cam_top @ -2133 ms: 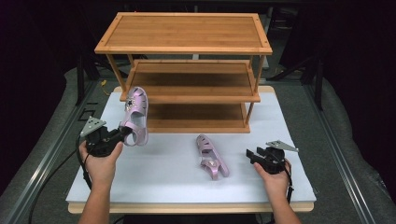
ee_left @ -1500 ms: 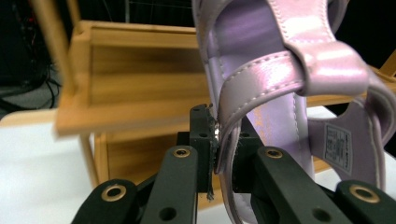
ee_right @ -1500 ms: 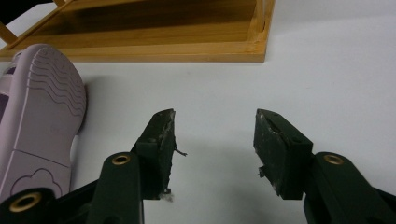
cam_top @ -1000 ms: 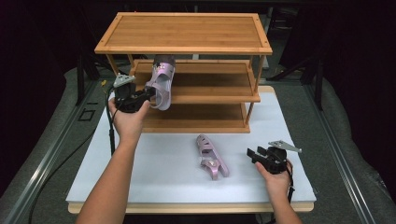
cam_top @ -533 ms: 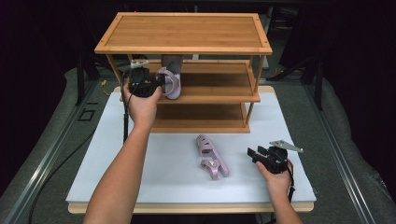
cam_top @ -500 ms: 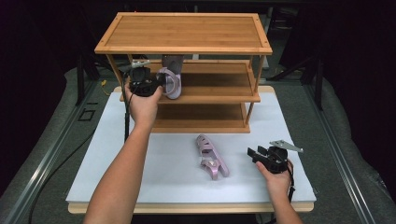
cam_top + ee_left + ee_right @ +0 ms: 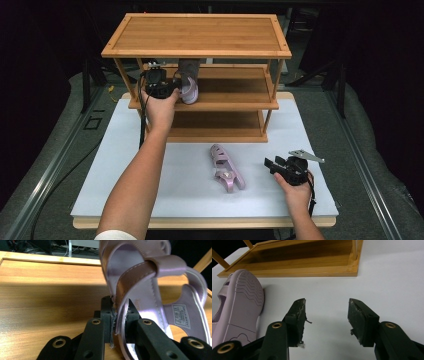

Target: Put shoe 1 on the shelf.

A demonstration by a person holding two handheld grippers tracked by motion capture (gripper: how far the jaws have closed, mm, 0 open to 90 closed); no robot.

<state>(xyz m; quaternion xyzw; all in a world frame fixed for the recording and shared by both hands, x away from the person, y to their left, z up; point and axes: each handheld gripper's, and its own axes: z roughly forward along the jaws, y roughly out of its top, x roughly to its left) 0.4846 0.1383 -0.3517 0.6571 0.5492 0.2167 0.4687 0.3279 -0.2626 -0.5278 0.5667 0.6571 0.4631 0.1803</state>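
Your left hand-held gripper (image 7: pixel 172 90) now carries the pink sandal (image 7: pixel 188 80) from the bench up onto the middle shelf (image 7: pixel 225 102) (still clamped).

The top shelf (image 7: pixel 197 34) hides the held sandal's (image 7: pixel 189 82) upper part in the high view

Bright overhead light; dark, soft-focus surroundings

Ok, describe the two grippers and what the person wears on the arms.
Both are black, two-jawed tools. The left gripper has brass-coloured rivets on its jaw arms, and a black cable trails from it. The right gripper has worn, frayed pads and a grey three-cornered plate on top. A white sleeve edges the left arm.
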